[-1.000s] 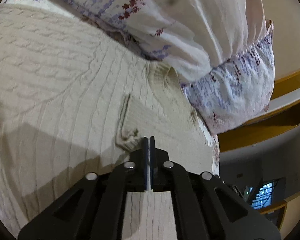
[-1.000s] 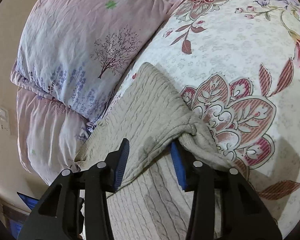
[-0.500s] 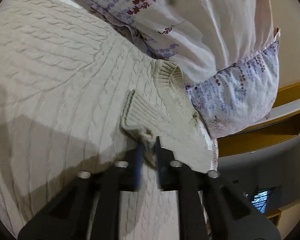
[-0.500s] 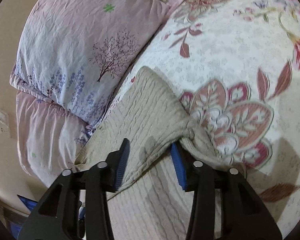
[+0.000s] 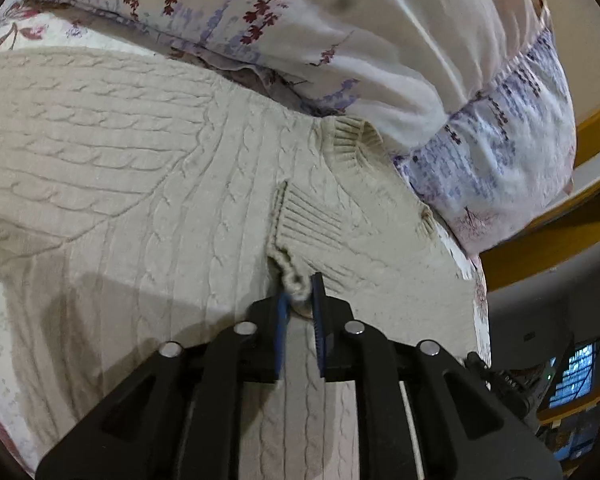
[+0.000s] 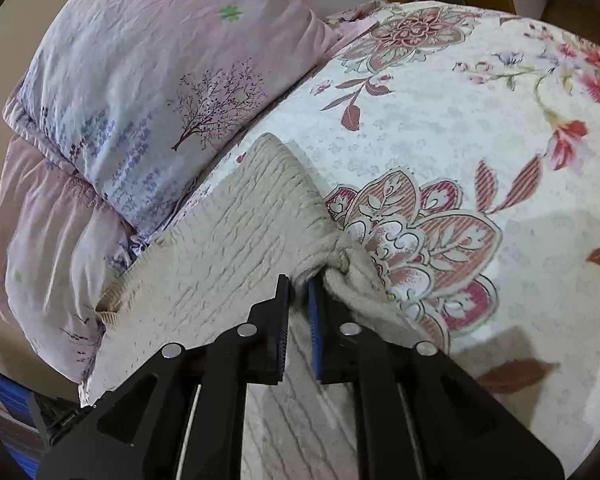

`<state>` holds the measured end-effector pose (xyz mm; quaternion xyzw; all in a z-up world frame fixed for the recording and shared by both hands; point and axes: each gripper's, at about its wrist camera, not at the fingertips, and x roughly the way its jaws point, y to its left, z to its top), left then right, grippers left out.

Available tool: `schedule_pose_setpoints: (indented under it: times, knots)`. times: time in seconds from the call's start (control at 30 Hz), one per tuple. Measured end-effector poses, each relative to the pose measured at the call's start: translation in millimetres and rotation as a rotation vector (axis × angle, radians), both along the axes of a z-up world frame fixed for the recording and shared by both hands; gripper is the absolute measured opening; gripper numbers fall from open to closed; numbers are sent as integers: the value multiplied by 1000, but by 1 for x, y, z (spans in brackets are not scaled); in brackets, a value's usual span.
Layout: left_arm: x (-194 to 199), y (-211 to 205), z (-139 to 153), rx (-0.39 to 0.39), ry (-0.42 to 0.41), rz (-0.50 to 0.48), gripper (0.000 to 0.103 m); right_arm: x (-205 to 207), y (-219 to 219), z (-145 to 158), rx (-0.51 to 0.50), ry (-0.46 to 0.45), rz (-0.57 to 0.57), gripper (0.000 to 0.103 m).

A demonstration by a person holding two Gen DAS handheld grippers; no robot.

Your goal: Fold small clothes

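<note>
Near the bed's pillow end, the cable-knit sweater lies flat; left tool pinches its folded sleeve cuff, right tool its bunched side edge.

sweater cut off at left edge, right claw hiding the bunched knit behind it

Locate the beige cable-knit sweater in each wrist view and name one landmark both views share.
Left wrist: the sweater fills the left and centre; a ribbed cuff is pinched in the left gripper at lower centre.
Right wrist: it runs from the centre down to the bottom edge, bunched between the fingers of the right gripper.
Shared landmark: the floral pillow, upper right in the left view, upper left in the right.
</note>
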<state>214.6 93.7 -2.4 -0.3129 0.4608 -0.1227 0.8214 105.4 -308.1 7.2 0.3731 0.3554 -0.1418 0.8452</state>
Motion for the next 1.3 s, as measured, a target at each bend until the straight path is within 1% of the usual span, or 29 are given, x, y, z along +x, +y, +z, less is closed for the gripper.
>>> schedule_pose_setpoints:
  times: [0.03, 0.07, 0.1, 0.13, 0.2, 0.23, 0.3, 0.37, 0.43, 0.5, 0.57, 0.6, 0.63, 0.67, 0.7, 0.73, 0.77, 0.8, 0.87, 0.9, 0.93, 1.0, 1.03, 1.1, 1.13, 1.17, 1.2, 1.23, 1.3]
  knots:
    - [-3, 2, 2, -7, -5, -4, 28, -3, 4, 5, -17, -2, 9, 27]
    - [-7, 6, 5, -16, -15, -7, 44, -5, 10, 11, -34, -14, 21, 30]
    - [-13, 11, 9, -19, -28, -5, 52, -6, 18, 18, -54, -27, 45, 33]
    - [-18, 16, 12, -18, -41, -2, 55, -4, 23, 22, -66, -36, 71, 33]
    - [-30, 32, 20, -15, -69, 10, 69, 6, 44, 31, -88, -46, 165, 37]
    - [-37, 44, 23, -14, -84, 31, 72, 18, 61, 35, -103, -41, 244, 38]
    - [-50, 67, 30, -6, -101, 77, 79, 36, 89, 35, -133, -22, 355, 38]
    - [-61, 91, 35, 18, -104, 130, 83, 57, 126, 33, -163, 1, 484, 38]
    - [-76, 122, 39, 57, -116, 204, 85, 73, 159, 32, -216, 11, 575, 38]
    - [-90, 151, 41, 77, -113, 270, 85, 85, 185, 29, -261, 11, 639, 38]
    - [-99, 174, 39, 65, -102, 329, 85, 93, 210, 24, -291, 8, 697, 39]
    - [-104, 189, 36, 53, -94, 368, 85, 97, 219, 19, -298, 16, 718, 45]
    - [-106, 199, 34, 45, -84, 395, 85, 100, 229, 9, -295, 47, 755, 50]
    - [-108, 207, 31, 35, -74, 418, 85, 102, 236, -1, -282, 84, 785, 52]
    - [-110, 219, 26, 20, -54, 450, 85, 96, 241, -1, -318, 48, 772, 54]
    - [-110, 228, 22, -3, -40, 476, 84, 94, 245, -1, -325, 56, 790, 60]
    - [-110, 234, 18, -22, -30, 494, 82, 94, 247, -1, -321, 59, 798, 60]
    - [-112, 243, 15, -54, -40, 513, 81, 91, 244, 1, -303, 52, 793, 61]
    - [-111, 249, 13, -80, -38, 539, 77, 90, 236, 3, -244, 55, 784, 61]
    - [-109, 253, 12, -99, -34, 557, 75, 88, 229, 3, -201, 55, 773, 61]
    - [-108, 258, 10, -127, -34, 576, 73, 87, 225, 4, -181, 53, 766, 61]
    - [-103, 264, 6, -169, -31, 610, 63, 83, 218, 6, -159, 49, 756, 61]
    - [-102, 267, 4, -184, -31, 624, 60, 80, 216, 7, -153, 46, 753, 61]
    - [-100, 274, -1, -216, -24, 658, 44, 75, 211, 9, -149, 40, 753, 61]
    - [-101, 277, -3, -233, -19, 670, 40, 73, 209, 9, -146, 38, 755, 61]
    - [-100, 281, -7, -257, -11, 682, 29, 71, 206, 10, -140, 35, 757, 61]
    - [-99, 283, -10, -274, -2, 689, 15, 69, 203, 12, -135, 32, 756, 61]
    - [-98, 285, -12, -283, 7, 691, 8, 67, 198, 13, -132, 28, 753, 61]
    - [-97, 283, -9, -274, -4, 688, 8, 68, 192, 15, -129, 22, 747, 61]
